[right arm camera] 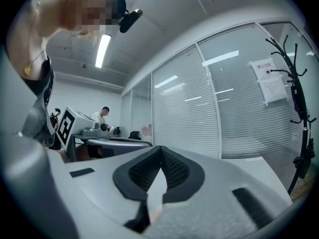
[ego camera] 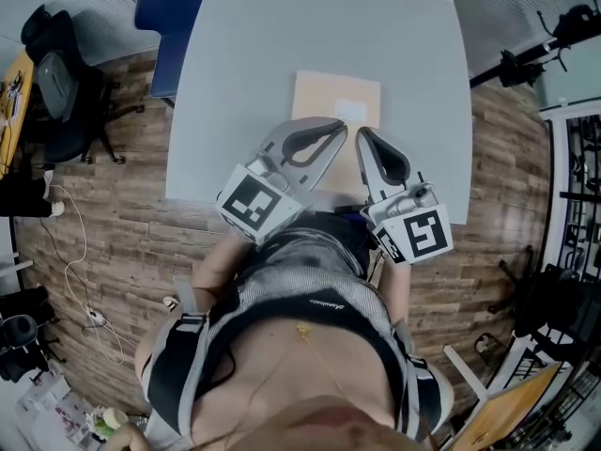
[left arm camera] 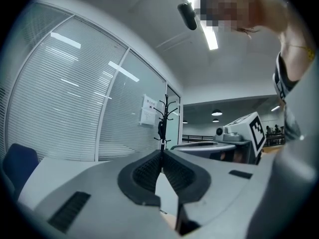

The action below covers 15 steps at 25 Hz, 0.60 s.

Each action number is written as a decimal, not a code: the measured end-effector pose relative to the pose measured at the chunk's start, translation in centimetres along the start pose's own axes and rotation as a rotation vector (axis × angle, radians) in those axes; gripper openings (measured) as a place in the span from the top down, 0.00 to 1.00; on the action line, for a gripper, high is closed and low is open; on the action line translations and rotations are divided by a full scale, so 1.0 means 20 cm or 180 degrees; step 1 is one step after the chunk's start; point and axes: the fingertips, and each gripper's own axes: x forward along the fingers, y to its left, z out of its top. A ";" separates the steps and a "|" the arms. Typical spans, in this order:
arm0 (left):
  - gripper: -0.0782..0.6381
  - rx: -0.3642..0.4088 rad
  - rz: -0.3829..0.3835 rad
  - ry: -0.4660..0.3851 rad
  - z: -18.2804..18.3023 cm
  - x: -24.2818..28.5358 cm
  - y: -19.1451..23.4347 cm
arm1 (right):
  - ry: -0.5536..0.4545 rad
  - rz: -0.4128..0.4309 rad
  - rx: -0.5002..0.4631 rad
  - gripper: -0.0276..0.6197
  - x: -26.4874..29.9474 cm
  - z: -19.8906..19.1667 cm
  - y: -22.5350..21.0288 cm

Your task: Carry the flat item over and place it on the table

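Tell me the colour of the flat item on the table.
Light tan flat item with a whitish patch; clearest in the head view.

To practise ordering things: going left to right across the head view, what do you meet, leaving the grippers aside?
In order: black office chair → blue chair → tan flat item → black stand.

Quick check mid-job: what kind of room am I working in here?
Most likely an office or meeting room: glass partition walls with blinds, a black office chair on the wood-pattern floor, and a coat stand.
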 end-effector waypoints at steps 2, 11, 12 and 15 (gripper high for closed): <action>0.87 -0.0006 -0.0012 0.0019 -0.01 0.00 0.00 | 0.0002 0.0004 0.0008 0.95 0.00 0.00 0.00; 0.87 -0.0008 -0.0007 0.0028 -0.01 0.00 0.00 | 0.0005 0.0011 0.0036 0.95 0.00 0.00 0.01; 0.87 0.0002 0.0000 0.0032 -0.01 0.00 0.00 | 0.0005 0.0012 0.0035 0.95 0.00 0.00 0.01; 0.87 0.0049 0.0015 -0.0002 0.00 0.00 0.00 | 0.0008 0.0012 0.0031 0.95 0.00 0.00 0.01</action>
